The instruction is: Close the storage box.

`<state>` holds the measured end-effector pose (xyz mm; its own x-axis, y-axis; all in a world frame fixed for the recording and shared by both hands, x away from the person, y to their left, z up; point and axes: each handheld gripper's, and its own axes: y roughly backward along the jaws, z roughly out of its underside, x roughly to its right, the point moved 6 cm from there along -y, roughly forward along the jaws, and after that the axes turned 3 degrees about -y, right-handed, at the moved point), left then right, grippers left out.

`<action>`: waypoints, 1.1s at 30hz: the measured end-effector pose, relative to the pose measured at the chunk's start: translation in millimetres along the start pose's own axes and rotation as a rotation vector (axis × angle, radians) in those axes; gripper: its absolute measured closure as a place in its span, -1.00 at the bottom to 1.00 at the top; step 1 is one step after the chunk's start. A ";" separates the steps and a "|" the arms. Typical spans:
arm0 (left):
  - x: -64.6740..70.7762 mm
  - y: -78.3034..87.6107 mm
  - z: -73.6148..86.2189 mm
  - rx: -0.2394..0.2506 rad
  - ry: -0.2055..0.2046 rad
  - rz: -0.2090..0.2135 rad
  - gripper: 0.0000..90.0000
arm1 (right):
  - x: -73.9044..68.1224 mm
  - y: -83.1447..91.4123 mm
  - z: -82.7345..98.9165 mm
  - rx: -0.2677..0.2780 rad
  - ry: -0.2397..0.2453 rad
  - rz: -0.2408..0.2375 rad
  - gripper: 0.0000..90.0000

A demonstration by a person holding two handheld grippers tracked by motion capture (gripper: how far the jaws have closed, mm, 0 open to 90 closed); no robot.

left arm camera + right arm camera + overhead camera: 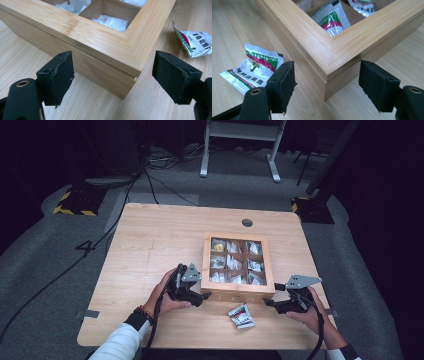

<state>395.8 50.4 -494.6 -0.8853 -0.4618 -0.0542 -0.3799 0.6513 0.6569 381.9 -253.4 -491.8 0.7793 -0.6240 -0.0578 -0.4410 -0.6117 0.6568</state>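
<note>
Box corners block both grippers; bare table to the left and rear

The wooden box (238,290) stands right of the table's middle, its near corners poking between the spread jaws of the left gripper (204,296) and the right gripper (266,302), so neither can go straight ahead. Between the two, close to the box front, lies a pair of sachets (241,315) on the near strip of table (150,240). Left of the box the tabletop is bare right to its edge, and a bare band runs behind it up to a small round hole (247,223)
</note>
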 end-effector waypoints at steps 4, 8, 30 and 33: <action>1.1 -1.5 1.0 -0.003 -0.012 -0.008 -0.61 | -1.3 -4.5 2.8 -0.020 0.016 0.018 -0.39; -0.4 0.8 2.1 0.001 -0.033 -0.040 -0.64 | -0.5 -7.7 5.4 -0.025 0.016 0.026 -0.41; -28.4 47.7 37.9 -0.014 -0.020 -0.180 -0.63 | 8.7 26.4 -12.4 0.091 0.013 0.071 -0.39; -34.4 52.5 51.0 -0.027 0.006 -0.192 -0.60 | 10.9 28.5 -11.7 0.084 0.029 0.095 -0.39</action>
<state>392.7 131.3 -496.6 -0.7958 -0.5796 -0.1757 -0.5340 0.5345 0.6551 383.1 -271.9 -465.0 0.7445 -0.6671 0.0241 -0.5480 -0.5901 0.5929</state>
